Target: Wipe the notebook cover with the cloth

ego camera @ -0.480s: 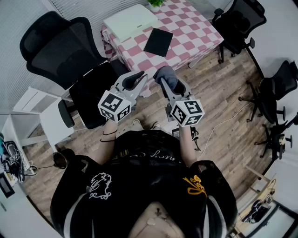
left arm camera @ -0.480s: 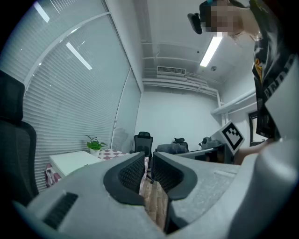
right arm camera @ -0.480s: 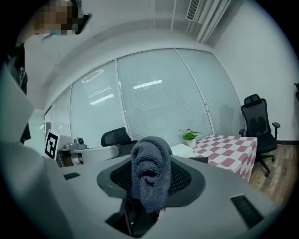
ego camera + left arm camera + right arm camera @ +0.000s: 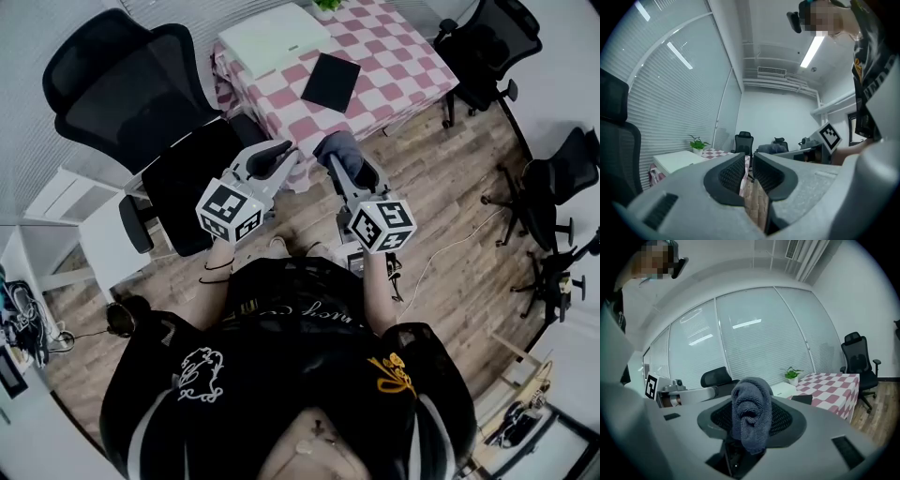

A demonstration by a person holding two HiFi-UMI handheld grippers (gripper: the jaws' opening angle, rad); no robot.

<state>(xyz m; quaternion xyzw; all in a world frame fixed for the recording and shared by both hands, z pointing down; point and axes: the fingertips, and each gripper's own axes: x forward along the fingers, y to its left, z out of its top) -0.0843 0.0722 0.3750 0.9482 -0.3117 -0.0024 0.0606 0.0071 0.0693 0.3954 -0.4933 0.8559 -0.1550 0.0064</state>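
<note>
Head view: I have both tongs raised in front of me, side by side and apart. The left gripper [image 4: 279,153] points toward a black office chair [image 4: 141,103]. The right gripper [image 4: 336,161] carries a grey cloth [image 4: 339,147] bunched at its tip. Beyond them stands a table [image 4: 398,56] with a pink-and-white checked cover. The notebook [image 4: 331,82], black, lies flat near the middle of that table, well apart from both tongs. A white slab [image 4: 272,39] lies beside it, toward the far left corner, and a small potted plant [image 4: 323,5] sits at the far edge.

Left gripper view: jaws drawn together, only a thin slit between the ribbed pads, and nothing is in it. Wood floor shows through the slit. The table and plant are far off to the left, and the right gripper's marker cube is at right.

Right gripper view: jaws clamped on the cloth, which stands up as a rolled lump between the pads and hangs over their front. The notebook is a dark sliver on the checked table, right of the cloth and behind it.
</note>
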